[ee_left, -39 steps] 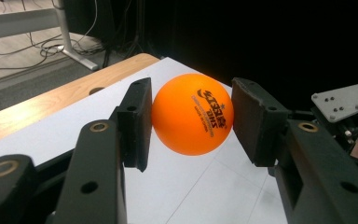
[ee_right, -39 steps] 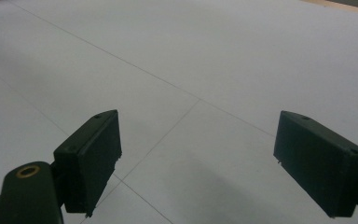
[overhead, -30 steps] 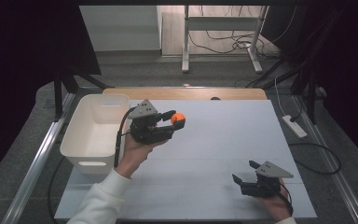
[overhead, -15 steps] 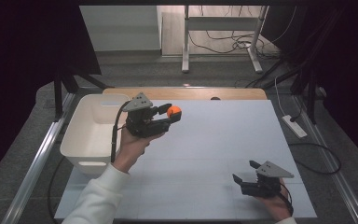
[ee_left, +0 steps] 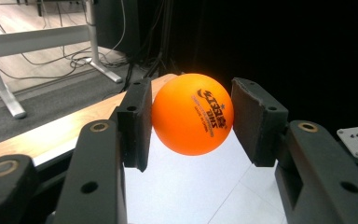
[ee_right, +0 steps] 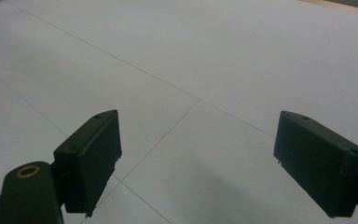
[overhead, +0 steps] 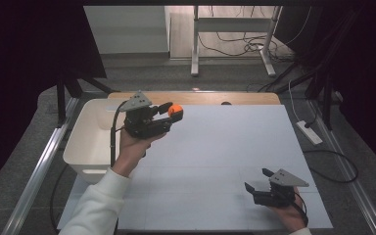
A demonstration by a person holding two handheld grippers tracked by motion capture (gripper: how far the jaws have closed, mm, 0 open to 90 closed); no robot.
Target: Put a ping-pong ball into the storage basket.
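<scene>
Item one, at 9 o'clock on my table point(overhead: 215, 161): a white plastic bin point(overhead: 85, 147), open at the top, its long side along the table's left edge. Its inside is only partly seen from above.

Item two, my left tongs point(overhead: 172, 111): raised above the table just past the bin's right rim, toward 11 o'clock, my hand point(overhead: 133, 147) gripping from below, white sleeve point(overhead: 95, 205) trailing to 7 o'clock. The grey three-cornered plate sits on top; the cable hangs down beside my wrist. These tongs are pinching an orange ping-pong ball point(ee_left: 192, 113). In the left gripper view both pads point(ee_left: 137, 122) press its sides, and dark printed lettering faces the camera. From above, the ball point(overhead: 176, 110) sits at the tongs' tip, clear of the table surface and to the right of the bin.

Item three, the table: a white surface with faint seam lines, a wooden strip along its far edge at 12 o'clock.

Item four, my right tongs point(overhead: 258, 180): low at 5 o'clock, well apart from the ball, spread wide with nothing between them. The right gripper view shows bare white table between the jaws.
</scene>
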